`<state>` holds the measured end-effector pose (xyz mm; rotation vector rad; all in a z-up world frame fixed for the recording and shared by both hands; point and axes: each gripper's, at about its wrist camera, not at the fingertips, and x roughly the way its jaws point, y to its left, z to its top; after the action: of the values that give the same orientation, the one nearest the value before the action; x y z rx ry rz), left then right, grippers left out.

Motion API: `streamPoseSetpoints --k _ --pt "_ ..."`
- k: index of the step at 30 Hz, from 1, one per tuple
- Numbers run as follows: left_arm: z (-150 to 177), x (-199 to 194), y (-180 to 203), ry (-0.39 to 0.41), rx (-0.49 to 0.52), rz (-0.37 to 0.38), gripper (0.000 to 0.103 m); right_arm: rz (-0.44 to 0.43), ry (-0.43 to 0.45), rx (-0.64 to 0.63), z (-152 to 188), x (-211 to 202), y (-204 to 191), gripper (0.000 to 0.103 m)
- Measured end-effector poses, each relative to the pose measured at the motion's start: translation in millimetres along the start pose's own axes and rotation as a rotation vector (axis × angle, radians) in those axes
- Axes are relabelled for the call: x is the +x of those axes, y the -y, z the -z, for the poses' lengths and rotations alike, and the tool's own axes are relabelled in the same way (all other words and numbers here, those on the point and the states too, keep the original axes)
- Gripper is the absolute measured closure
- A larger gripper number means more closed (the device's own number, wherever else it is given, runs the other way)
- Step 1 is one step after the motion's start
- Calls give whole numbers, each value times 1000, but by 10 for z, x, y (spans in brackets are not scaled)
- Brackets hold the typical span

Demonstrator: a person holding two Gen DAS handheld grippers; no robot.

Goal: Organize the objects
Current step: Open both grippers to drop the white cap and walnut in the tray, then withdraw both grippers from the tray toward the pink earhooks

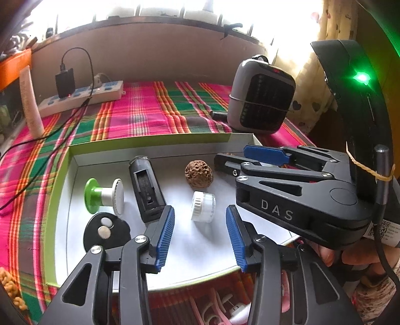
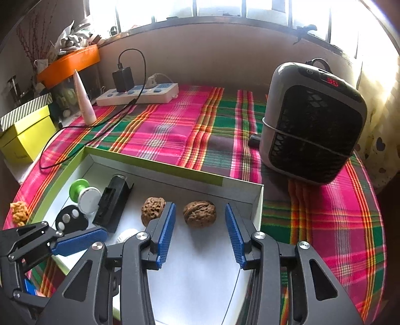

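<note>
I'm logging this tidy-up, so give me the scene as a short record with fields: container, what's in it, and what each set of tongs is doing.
container: shallow white box with green rim, on plaid cloth
contents: two walnuts, white jar, black holder, green-and-white spool, black disc
left tongs: open, empty, white jar ahead between the pads
right tongs: open, empty, one walnut ahead between the pads

Strong daylight from the window (image 2: 225, 10) behind the bench, panes blown out to white glare, soft shadows under things in the white tray (image 2: 200, 275), heavy fisheye bending and dark vignetting at the edges, green lamp glow (image 1: 362, 77) at right
</note>
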<state>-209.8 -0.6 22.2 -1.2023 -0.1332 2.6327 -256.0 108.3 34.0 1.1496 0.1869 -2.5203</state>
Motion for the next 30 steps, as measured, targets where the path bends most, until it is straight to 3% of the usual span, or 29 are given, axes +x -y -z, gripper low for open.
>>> streamPoseSetpoints --k 16,30 --pt "112 -353 77 56 13 -30 62 1 60 33 71 -361 -56 60" --pt "323 -679 124 84 6 -49 62 2 104 103 347 -720 -82 60"
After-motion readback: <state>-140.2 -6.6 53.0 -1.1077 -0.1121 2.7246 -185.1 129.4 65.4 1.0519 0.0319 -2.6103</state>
